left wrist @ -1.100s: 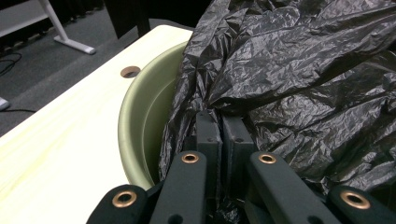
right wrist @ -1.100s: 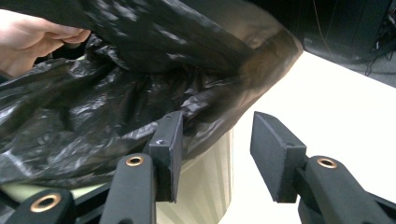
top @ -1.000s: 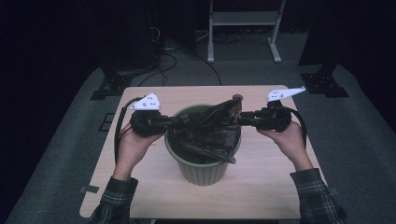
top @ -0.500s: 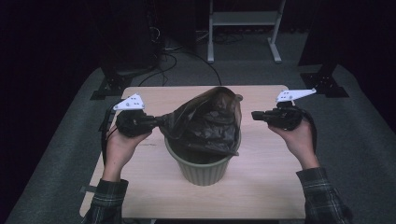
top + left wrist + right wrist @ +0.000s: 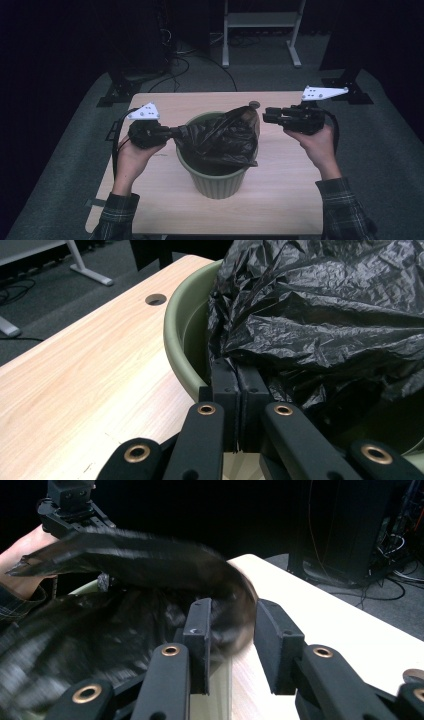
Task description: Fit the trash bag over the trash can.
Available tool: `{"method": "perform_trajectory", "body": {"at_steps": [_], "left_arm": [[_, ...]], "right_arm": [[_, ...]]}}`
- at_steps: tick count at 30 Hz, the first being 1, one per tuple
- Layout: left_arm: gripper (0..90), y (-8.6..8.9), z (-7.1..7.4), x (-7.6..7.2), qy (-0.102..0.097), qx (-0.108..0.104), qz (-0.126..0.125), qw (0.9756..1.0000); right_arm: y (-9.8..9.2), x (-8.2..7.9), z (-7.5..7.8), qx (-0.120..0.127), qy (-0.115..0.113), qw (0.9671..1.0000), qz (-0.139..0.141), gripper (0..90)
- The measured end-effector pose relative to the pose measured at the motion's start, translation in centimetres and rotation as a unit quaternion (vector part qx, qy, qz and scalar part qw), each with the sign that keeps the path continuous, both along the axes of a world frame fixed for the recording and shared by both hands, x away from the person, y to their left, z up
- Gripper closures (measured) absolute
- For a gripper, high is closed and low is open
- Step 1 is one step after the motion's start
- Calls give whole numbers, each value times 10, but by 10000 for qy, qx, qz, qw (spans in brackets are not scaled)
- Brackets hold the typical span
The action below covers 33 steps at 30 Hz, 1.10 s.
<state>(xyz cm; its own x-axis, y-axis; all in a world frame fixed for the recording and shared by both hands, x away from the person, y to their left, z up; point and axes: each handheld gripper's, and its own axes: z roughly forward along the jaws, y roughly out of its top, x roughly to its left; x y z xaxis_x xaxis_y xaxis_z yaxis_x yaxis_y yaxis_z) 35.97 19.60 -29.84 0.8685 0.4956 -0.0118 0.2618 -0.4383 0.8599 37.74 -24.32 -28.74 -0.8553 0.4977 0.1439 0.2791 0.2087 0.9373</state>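
A green bin (image 5: 217, 182) stands mid-table with a black plastic bag (image 5: 220, 137) bulging above its rim. My left gripper (image 5: 175, 134) is at the bin's left rim, shut on a pinch of the bag's edge; in the left gripper view its jaws (image 5: 235, 375) meet on the crinkled bag (image 5: 320, 315) just inside the rim (image 5: 175, 330). My right gripper (image 5: 266, 116) hovers right of the bag's raised corner. Its jaws have just been opening and stand apart (image 5: 232, 615); a blurred fold of the bag (image 5: 150, 560) lies loose between them.
The wooden table (image 5: 150, 200) has a round cable hole (image 5: 254, 104) behind the bin. On the floor beyond stand a white-legged frame (image 5: 260, 20), black stands at left (image 5: 120, 90) and right (image 5: 350, 85), and loose cables.
The right gripper has let go of the bag, opened and drawn off up and to the right. The bag has puffed up above the bin. The left gripper keeps its pinch.
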Motion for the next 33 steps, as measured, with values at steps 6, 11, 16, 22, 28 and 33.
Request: {"method": "perform_trajectory", "body": {"at_steps": [6, 11, 16, 22, 28, 33], "left_arm": [[889, 4, 0, -1, 6, -49, 35, 10000], [888, 5, 0, -1, 8, -65, 30, 10000], [888, 6, 0, -1, 15, -65, 21, 10000], [894, 6, -1, -1, 31, -87, 8, 10000], [895, 20, 0, 0, 32, -201, 183, 9996], [896, 37, -2, 4, 100, -320, 379, 9987]], "right_arm": [[4, 4, -7, -62, 144, 9999, 17, 663], [9, 8, -12, -36, 239, 9997, 5, 643], [13, 15, -16, 49, 366, 9993, 66, 639], [21, 19, -21, -61, 487, 9987, 134, 881], [16, 15, -19, -536, 258, 9979, -246, 900], [-3, 17, -22, -762, 254, 9955, -503, 900]]}}
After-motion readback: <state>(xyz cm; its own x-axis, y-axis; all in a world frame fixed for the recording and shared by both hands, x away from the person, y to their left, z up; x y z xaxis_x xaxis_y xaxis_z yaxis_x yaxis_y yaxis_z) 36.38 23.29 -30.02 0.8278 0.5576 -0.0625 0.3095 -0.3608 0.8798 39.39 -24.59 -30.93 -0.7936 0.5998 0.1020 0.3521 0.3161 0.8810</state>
